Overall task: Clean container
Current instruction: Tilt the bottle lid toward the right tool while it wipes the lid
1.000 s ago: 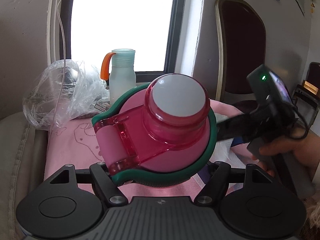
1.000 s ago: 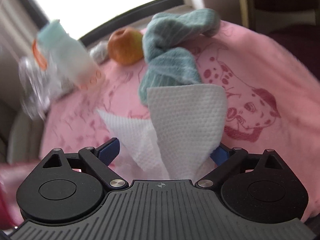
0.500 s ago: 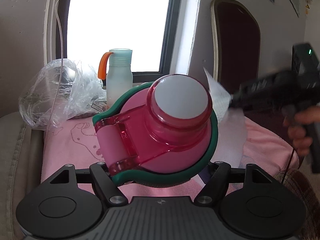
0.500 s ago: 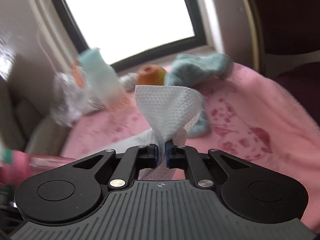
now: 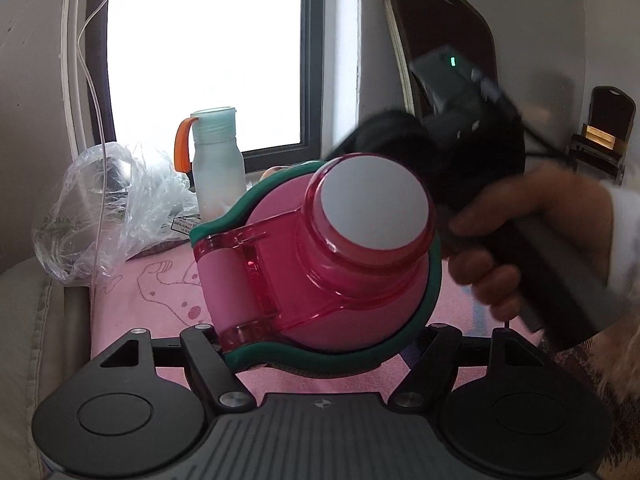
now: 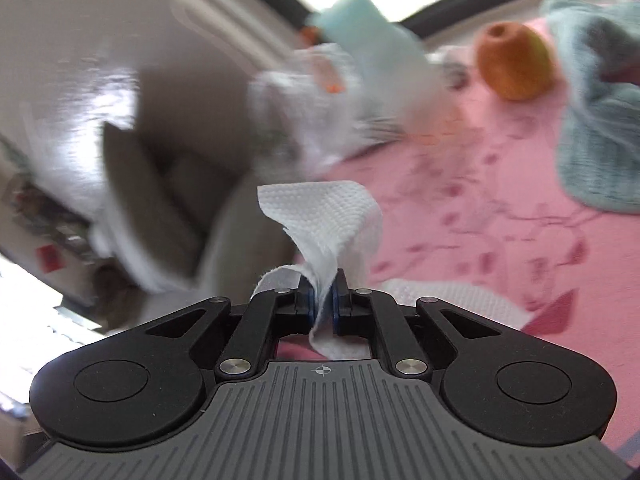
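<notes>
My left gripper (image 5: 320,336) is shut on a pink container (image 5: 320,256) with a green band, a translucent red handle and a pale round cap, held above the pink cloth with its cap end toward the camera. My right gripper (image 6: 323,304) is shut on a white paper towel (image 6: 324,216) that sticks up from between its fingertips. In the left wrist view the right gripper's body (image 5: 472,128), held by a hand, sits just behind and right of the container; its fingertips are hidden there.
A pale teal bottle (image 5: 216,160) with an orange strap and a clear plastic bag (image 5: 108,200) stand by the window. An orange fruit (image 6: 516,62), a teal towel (image 6: 600,120) and another paper towel (image 6: 448,300) lie on the pink cloth (image 6: 520,220). A chair (image 5: 444,40) stands behind.
My right gripper closed on the paper towel, lifted it and swung left, coming close behind the container. My left gripper keeps holding the container almost still.
</notes>
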